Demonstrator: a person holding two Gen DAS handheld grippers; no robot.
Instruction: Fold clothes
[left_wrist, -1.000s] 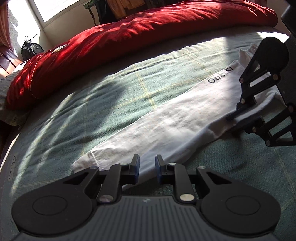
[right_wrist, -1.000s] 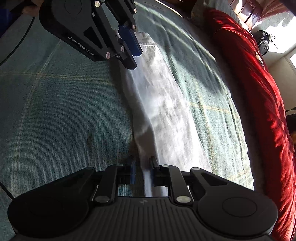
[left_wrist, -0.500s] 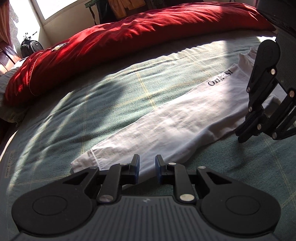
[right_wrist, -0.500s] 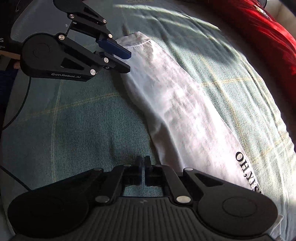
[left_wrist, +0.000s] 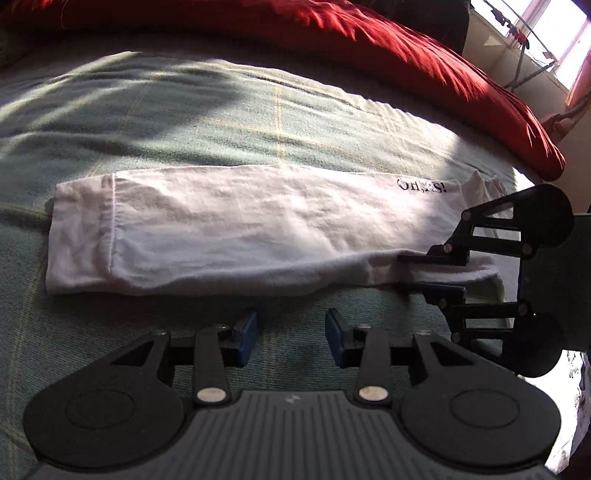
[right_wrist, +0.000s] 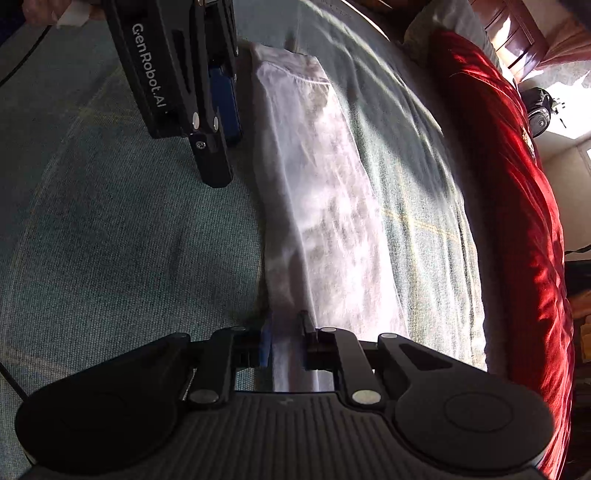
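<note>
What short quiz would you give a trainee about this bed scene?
1. True or false: the white garment lies crumpled in a heap.
2. The duvet beyond it is: A blue, B red, C yellow.
3. Which gripper has cloth between its fingers?

Key:
1. False. It lies as a long flat strip on the green bedspread.
2. B.
3. The right gripper. The left gripper, its jaws opening, has nothing between them.
</note>
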